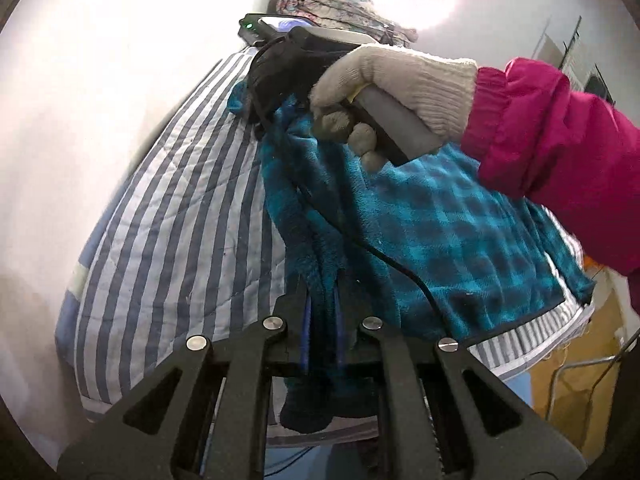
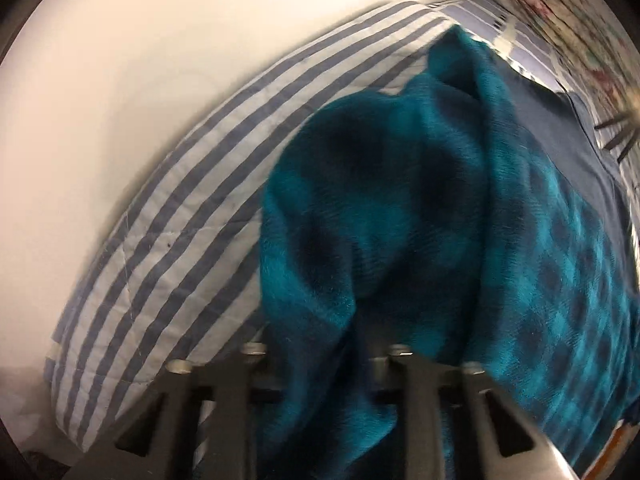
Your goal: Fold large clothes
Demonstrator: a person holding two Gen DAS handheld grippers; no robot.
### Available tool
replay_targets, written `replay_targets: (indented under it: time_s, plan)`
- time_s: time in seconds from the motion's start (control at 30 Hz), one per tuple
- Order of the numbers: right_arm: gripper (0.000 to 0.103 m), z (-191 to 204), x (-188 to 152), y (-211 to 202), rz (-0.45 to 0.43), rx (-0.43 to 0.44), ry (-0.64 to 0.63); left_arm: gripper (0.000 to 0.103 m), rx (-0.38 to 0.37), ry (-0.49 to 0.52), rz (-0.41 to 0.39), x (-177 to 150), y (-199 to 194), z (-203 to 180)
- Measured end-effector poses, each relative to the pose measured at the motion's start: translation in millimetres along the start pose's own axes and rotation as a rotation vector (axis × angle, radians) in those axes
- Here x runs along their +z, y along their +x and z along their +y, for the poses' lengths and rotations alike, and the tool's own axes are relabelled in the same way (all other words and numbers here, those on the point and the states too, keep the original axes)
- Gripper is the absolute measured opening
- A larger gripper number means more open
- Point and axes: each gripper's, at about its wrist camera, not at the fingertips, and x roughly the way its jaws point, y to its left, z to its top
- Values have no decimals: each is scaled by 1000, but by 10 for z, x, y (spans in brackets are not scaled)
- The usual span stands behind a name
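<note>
A teal and navy checked fleece garment [image 1: 432, 216] is spread on a bed, over a blue and white striped quilt [image 1: 168, 208]. A bunched fold of it is clamped between the fingers of the left tongs [image 1: 324, 304]. The right tongs [image 2: 320, 364] are closed on another gathered fold, seen blurred in the right wrist view. The right tool is gripped by a gloved hand [image 1: 384, 92] with a magenta sleeve [image 1: 560, 148].

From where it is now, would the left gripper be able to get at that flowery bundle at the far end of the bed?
Probably not as things stand. The left gripper is shut on the teal fleece garment, and the gloved hand holding the right gripper sits between it and the floral bundle.
</note>
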Motion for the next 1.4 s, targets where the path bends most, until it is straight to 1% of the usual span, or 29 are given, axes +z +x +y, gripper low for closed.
replay_targets:
  time_s: [0.03, 0.1, 0.13, 0.23, 0.27, 0.33, 0.43, 0.47, 0.5, 0.53, 0.57, 0.6, 0.63, 0.7, 0.73, 0.77, 0.83, 0.9, 0.97, 1.03, 1.2, 1.27, 1.3, 1.33, 1.37, 1.4]
  plan:
    - [9, -96, -18, -44, -18, 45, 28, 6, -1, 4, 1, -3, 15, -33]
    - [7, -279, -73, -121, -60, 143, 83, 6, -3, 14, 2, 0, 18, -101]
    - [7, -399, -118, -171, -89, 206, 118, 6, -5, 23, 0, 10, 6, -132]
    - [7, -702, -238, -315, -177, 362, 207, 6, 7, 96, -31, 70, -43, -383]
    - [7, -776, -268, -348, -197, 395, 228, 6, 11, 120, -40, 89, -56, -451]
    - [7, -1005, -370, -445, -259, 489, 286, 6, 16, 172, -55, 130, -53, -650]
    - [6, -1392, -604, -554, -334, 579, 344, 6, 12, 226, -56, 172, -10, -893]
    - [6, -1459, -701, -592, -359, 605, 363, 6, 10, 241, -54, 181, 4, -959]
    - [6, -1544, -725, -614, -380, 629, 383, 6, 8, 258, -53, 191, 32, -1042]
    - [6, -1701, -832, -614, -410, 661, 419, 6, 7, 270, -52, 196, 55, -1094]
    - [6, -1887, -1025, -610, -433, 686, 451, 6, 5, 285, -47, 197, 93, -1164]
    - [6, -1895, -1085, -591, -447, 697, 474, 6, 2, 299, -36, 192, 147, -1238]
    - [6, -2055, -1232, -538, -466, 714, 515, 6, -3, 314, -22, 182, 214, -1322]
    - [6, -2251, -1398, -435, -479, 725, 571, 6, -8, 349, 6, 146, 325, -1442]
    - [6, -2388, -1545, -321, -479, 730, 622, 6, -6, 364, 15, 126, 368, -1489]
    - [6, -2445, -1623, -248, -472, 724, 653, 6, 0, 388, 29, 85, 445, -1561]
    - [6, -2615, -1801, -10, -424, 694, 747, 6, 5, 424, 66, 13, 601, -1672]
    - [6, -2683, -1879, 155, -382, 680, 791, 6, 11, 444, 97, -37, 717, -1723]
    - [6, -2669, -1884, 202, -372, 667, 771, 6, 18, 456, 119, -76, 809, -1752]
    - [6, -2604, -1833, 154, -375, 626, 722, 6, 25, 462, 131, -93, 868, -1769]
    - [7, -2500, -1607, -3, -351, 545, 630, 6, 26, 472, 130, -110, 908, -1824]
    - [17, -2466, -1571, -123, -354, 513, 588, 7, 17, 464, 135, -132, 907, -1799]
    - [22, -2441, -1584, -209, -358, 495, 569, 7, 1, 461, 143, -140, 901, -1790]
    - [30, -2423, -1607, -313, -378, 472, 549, 9, -25, 456, 151, -150, 884, -1781]
    - [33, -2412, -1627, -391, -393, 460, 538, 15, -35, 451, 150, -163, 847, -1776]
    - [34, -2397, -1655, -493, -408, 448, 520, 20, -50, 444, 154, -167, 810, -1768]
